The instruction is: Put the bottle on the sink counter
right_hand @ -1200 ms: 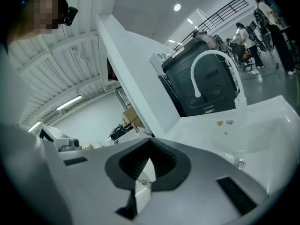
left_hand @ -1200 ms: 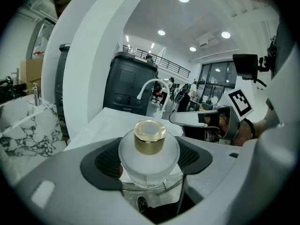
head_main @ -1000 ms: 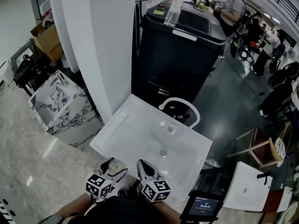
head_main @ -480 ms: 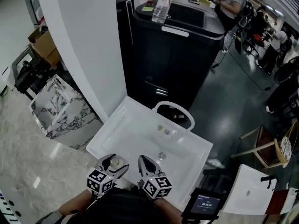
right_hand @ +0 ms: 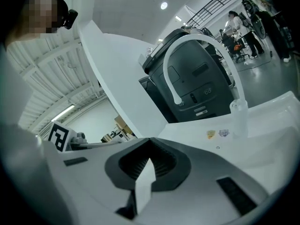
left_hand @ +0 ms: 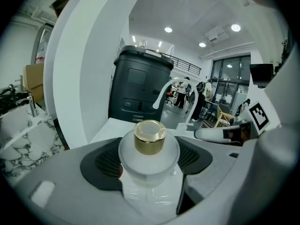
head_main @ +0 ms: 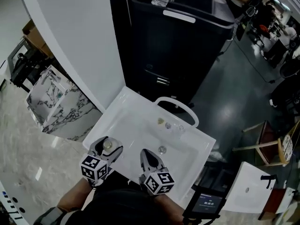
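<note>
The white pillar (head_main: 79, 46) rises at 10 o'clock from the sink (head_main: 136, 125) and the black machine (head_main: 183, 46) at 12, so free room lies over the basin and toward 3. The arched faucet (head_main: 177, 108) stands on the far rim. The left gripper (head_main: 107, 149), above the near-left rim at 7, clamps the frosted bottle (left_hand: 149, 161) upright below its gold cap. The bottle looks like glass: smooth, breakable and weighty, so a grip on the body suits it. The right gripper (right_hand: 149, 170), at 6, is closed on nothing.
</note>
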Available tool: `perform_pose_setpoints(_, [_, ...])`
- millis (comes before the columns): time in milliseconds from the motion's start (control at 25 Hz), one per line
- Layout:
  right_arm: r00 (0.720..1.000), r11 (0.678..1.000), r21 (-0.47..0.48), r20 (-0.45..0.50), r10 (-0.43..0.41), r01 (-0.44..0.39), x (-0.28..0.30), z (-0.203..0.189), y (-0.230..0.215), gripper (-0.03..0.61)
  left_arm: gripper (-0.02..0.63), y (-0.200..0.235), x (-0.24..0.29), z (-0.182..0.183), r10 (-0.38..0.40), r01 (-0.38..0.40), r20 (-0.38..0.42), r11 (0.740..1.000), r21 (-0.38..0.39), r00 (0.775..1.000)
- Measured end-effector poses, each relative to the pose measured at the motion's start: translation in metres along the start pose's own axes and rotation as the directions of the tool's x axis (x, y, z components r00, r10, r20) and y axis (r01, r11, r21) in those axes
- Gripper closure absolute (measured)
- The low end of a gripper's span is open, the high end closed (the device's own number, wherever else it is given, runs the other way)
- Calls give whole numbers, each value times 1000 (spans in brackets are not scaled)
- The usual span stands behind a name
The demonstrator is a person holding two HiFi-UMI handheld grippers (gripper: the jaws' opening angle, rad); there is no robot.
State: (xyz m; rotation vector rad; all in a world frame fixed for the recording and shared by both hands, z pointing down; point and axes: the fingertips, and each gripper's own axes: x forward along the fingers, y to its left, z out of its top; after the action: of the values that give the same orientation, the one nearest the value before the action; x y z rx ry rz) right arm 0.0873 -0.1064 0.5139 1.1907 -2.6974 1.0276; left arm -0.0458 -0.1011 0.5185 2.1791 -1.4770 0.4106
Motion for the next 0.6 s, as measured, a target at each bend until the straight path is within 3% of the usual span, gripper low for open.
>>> perform_pose_setpoints(600, [987,986,49,-10,-160,160,51,2,-33,583,278,76,83,31,-19,22,-32,994,105,999])
